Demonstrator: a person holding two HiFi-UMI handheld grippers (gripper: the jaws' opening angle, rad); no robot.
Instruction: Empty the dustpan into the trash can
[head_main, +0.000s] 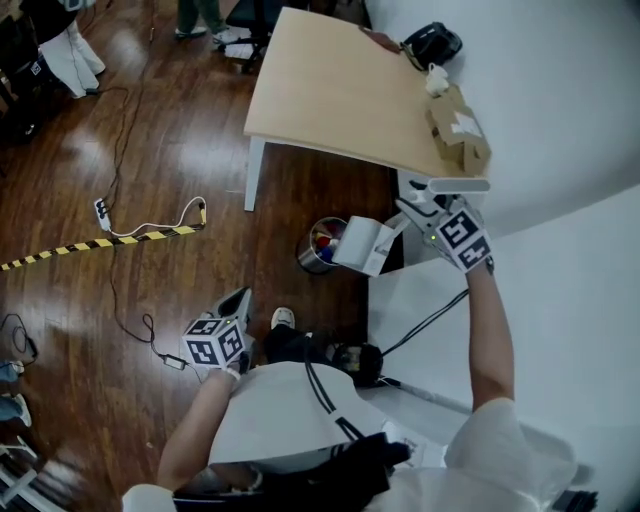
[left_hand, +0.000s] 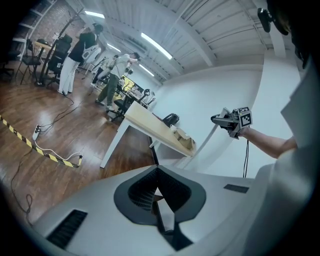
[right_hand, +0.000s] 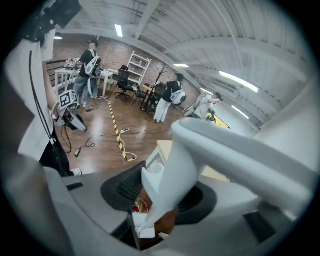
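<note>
The dustpan (head_main: 362, 245) hangs tilted in the air, its white scoop just over the right-hand rim of the trash can (head_main: 305, 258). The can stands on the wooden floor (head_main: 150, 150) below the near edge of the table (head_main: 330, 90), close to that table's near right corner. The right gripper (head_main: 415, 215) is clamped on the dustpan's handle. The head view shows only that they meet. The right gripper view shows the thick white handle (right_hand: 200, 150) running down between the two dark pads, with both jaws pressed to it. Below the jaws there, a small patch of red and white scraps (right_hand: 137, 207) shows, probably the can's contents, though the handle covers most of it. The left gripper (head_main: 238, 303) sits low by the person's left hip, well apart from the can. Its own view shows the jaws brought together with nothing between them, and past them the right gripper (left_hand: 227, 120) raised against the white wall. A cardboard box (head_main: 458, 130) lies near the table's right edge.
</note>
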